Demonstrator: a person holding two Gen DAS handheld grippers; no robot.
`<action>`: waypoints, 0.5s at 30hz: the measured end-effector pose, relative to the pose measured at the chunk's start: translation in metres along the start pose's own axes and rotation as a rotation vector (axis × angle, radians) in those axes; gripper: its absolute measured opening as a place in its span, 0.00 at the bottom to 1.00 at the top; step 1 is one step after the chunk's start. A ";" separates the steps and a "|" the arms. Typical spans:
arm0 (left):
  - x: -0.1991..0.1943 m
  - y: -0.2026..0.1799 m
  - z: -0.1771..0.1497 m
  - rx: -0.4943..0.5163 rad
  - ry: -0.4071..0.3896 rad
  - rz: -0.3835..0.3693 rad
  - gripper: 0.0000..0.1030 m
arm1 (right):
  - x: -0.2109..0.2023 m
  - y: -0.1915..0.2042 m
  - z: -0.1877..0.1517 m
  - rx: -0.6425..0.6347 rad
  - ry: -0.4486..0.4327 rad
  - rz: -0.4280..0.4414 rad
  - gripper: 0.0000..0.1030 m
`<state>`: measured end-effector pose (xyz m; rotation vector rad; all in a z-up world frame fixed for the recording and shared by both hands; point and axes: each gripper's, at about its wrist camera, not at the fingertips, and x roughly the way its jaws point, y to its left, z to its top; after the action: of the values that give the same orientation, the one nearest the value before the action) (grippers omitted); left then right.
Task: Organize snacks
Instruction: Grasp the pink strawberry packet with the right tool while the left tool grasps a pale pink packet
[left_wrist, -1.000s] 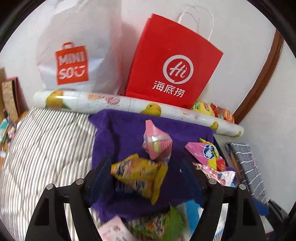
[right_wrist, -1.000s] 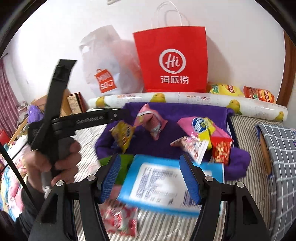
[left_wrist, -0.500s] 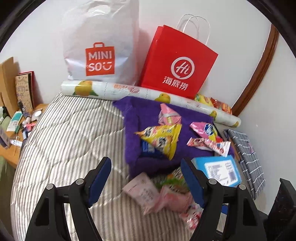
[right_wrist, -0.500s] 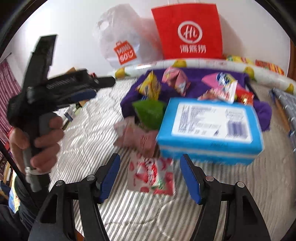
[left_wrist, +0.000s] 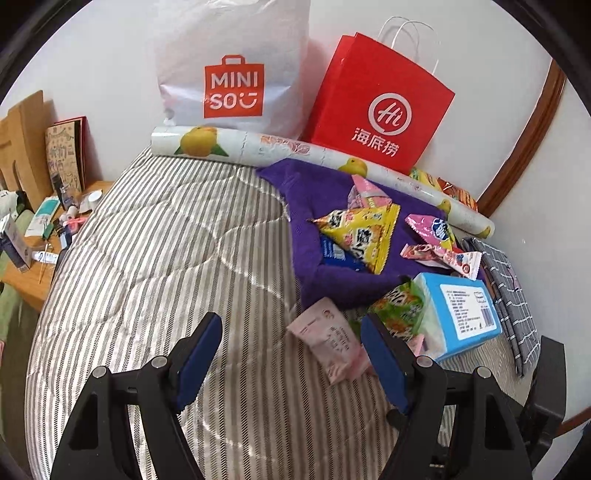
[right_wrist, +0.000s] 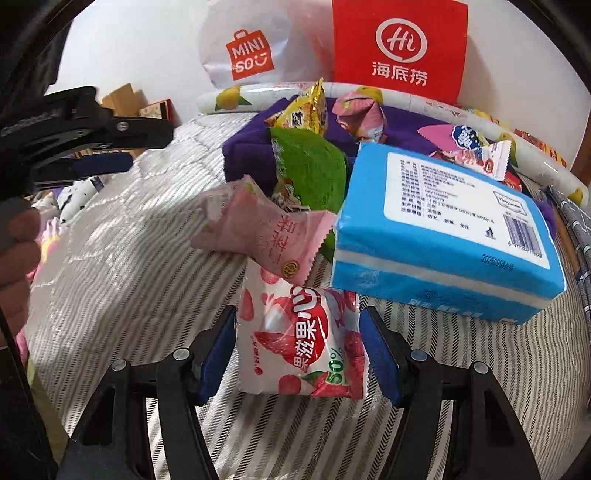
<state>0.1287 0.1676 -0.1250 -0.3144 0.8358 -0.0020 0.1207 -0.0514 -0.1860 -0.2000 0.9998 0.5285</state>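
On the striped bed (left_wrist: 147, 258), my right gripper (right_wrist: 297, 332) stands open with its fingers on either side of a white-and-red strawberry snack packet (right_wrist: 303, 339); the pads sit close beside it without visibly pressing. Just beyond lie a pink packet (right_wrist: 266, 232), a green packet (right_wrist: 306, 166) and a blue tissue pack (right_wrist: 443, 229). My left gripper (left_wrist: 291, 326) is open and holds nothing, low over the bed next to the pink packet (left_wrist: 328, 339). A yellow packet (left_wrist: 362, 232) and other snacks rest on a purple cloth (left_wrist: 306, 206).
A white Miniso bag (left_wrist: 232, 66) and a red paper bag (left_wrist: 380, 110) lean on the wall behind a fruit-printed roll (left_wrist: 258, 147). A cluttered wooden side table (left_wrist: 22, 266) stands left of the bed. A grey checked cloth (left_wrist: 509, 288) lies at the right edge.
The left gripper has drawn back from the purple cloth toward the near left of the bed. The right gripper has dropped down and its fingers now flank the strawberry packet.
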 end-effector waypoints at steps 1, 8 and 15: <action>0.001 0.001 -0.001 -0.001 0.005 0.000 0.74 | 0.000 -0.001 0.000 -0.001 -0.005 -0.004 0.61; 0.021 -0.007 -0.014 -0.002 0.062 0.005 0.74 | -0.015 -0.012 -0.001 0.014 -0.047 0.005 0.36; 0.044 -0.012 -0.016 -0.015 0.089 0.060 0.73 | -0.036 -0.025 -0.006 0.025 -0.081 0.026 0.32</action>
<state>0.1483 0.1464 -0.1637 -0.3046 0.9339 0.0465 0.1133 -0.0866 -0.1614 -0.1431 0.9310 0.5433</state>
